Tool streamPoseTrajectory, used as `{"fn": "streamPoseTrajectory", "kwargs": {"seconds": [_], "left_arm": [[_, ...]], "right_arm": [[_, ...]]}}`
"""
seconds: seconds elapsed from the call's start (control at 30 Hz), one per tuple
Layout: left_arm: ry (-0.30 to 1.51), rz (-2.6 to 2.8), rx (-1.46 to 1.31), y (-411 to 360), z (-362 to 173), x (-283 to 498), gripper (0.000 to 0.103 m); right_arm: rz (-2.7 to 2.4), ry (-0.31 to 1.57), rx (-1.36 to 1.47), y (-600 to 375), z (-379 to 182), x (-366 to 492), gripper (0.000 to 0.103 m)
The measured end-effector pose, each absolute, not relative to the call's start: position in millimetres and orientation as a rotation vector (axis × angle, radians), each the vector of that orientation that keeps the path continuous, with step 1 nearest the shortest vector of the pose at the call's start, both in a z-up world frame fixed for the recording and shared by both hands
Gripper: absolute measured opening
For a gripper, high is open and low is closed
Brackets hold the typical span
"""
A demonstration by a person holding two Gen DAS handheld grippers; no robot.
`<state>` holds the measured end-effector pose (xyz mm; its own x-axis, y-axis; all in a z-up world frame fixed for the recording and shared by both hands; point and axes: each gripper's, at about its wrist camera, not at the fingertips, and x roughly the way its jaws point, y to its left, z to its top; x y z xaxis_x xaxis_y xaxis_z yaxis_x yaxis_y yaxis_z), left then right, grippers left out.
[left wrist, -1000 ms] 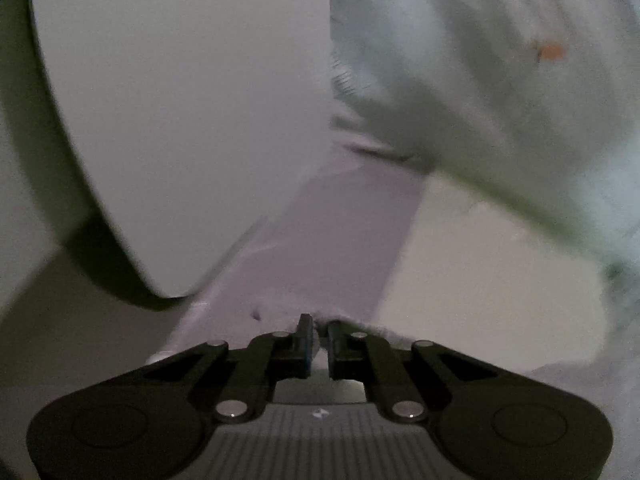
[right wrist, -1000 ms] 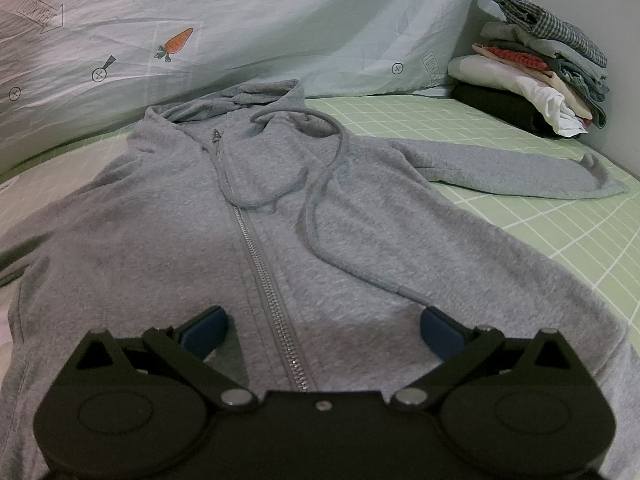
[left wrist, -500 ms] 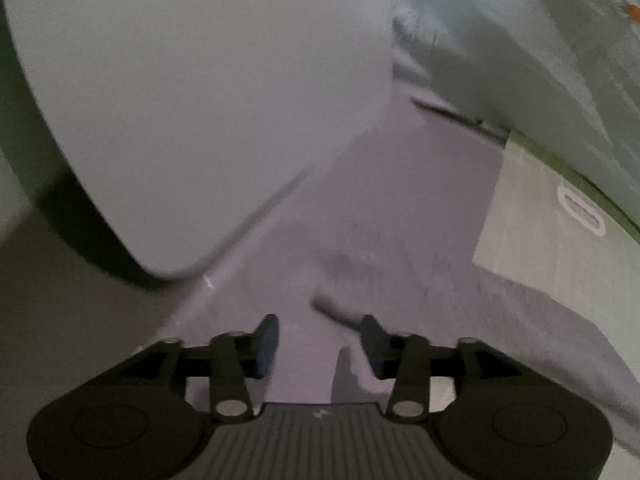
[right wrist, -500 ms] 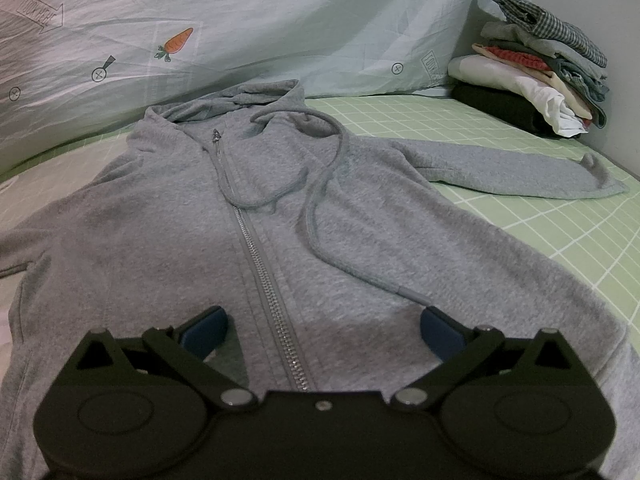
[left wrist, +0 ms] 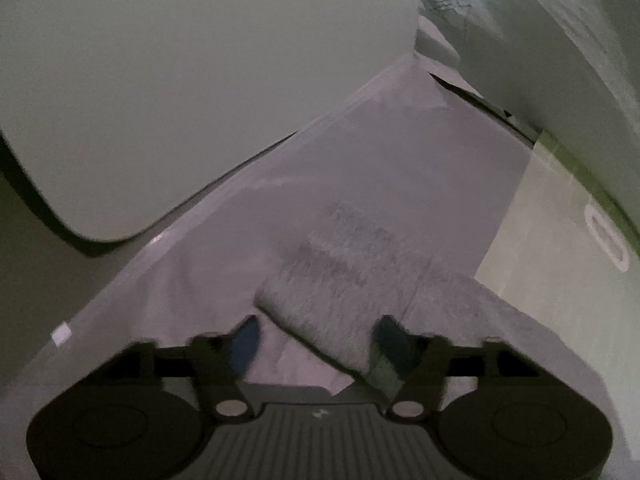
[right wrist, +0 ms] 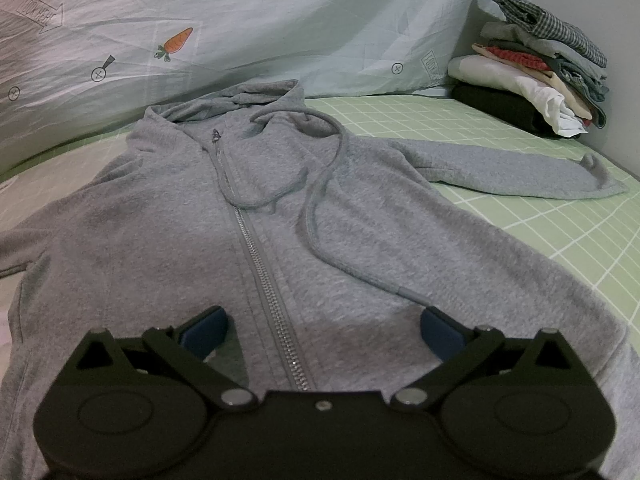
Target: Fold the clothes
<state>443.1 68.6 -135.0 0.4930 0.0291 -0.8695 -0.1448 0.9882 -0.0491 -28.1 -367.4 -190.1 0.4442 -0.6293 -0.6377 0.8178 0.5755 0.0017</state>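
A grey zip-up hoodie (right wrist: 280,216) lies flat, front up, on the green checked bed sheet (right wrist: 540,208), hood toward the far pillow, its right sleeve (right wrist: 520,168) stretched out to the right. My right gripper (right wrist: 322,328) is open and empty, low over the hoodie's hem, straddling the zipper (right wrist: 256,260). In the left wrist view my left gripper (left wrist: 316,340) is open, with the cuff end of the hoodie's other sleeve (left wrist: 336,296) lying between its fingers, not pinched.
A pale blue pillow (right wrist: 248,20) with a carrot print lies behind the hoodie. A stack of folded clothes (right wrist: 532,76) sits at the back right by the wall. A large white rounded object (left wrist: 180,92) stands close on the left of the left gripper.
My left gripper has opened from shut and let go of the sleeve cuff, which now lies between its fingers. The right gripper and the hoodie body have not moved.
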Motion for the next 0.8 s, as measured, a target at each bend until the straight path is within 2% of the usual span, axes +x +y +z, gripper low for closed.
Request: {"fn": "streamPoseTrajectory", "kwargs": {"seconds": [0.03, 0.1, 0.4, 0.8], "left_arm": [[1.042, 0.109, -0.099, 66.7, -133.7, 443.9, 0.014], [1.018, 0.109, -0.110, 68.8, -128.8, 441.1, 0.009], [0.911, 0.160, -0.163, 120.8, -75.6, 365.6, 0.007], [1.055, 0.233, -0.165, 153.5, -97.8, 231.0, 0.008]], "right_arm": [[-0.917, 0.636, 0.332, -367.5, -190.2, -28.2, 0.103], [-0.918, 0.636, 0.333, -367.4, -190.4, -28.2, 0.103], [-0.918, 0.635, 0.334, -367.6, -190.8, -28.5, 0.103], [-0.910, 0.632, 0.335, -368.1, -190.7, -30.1, 0.103]]}}
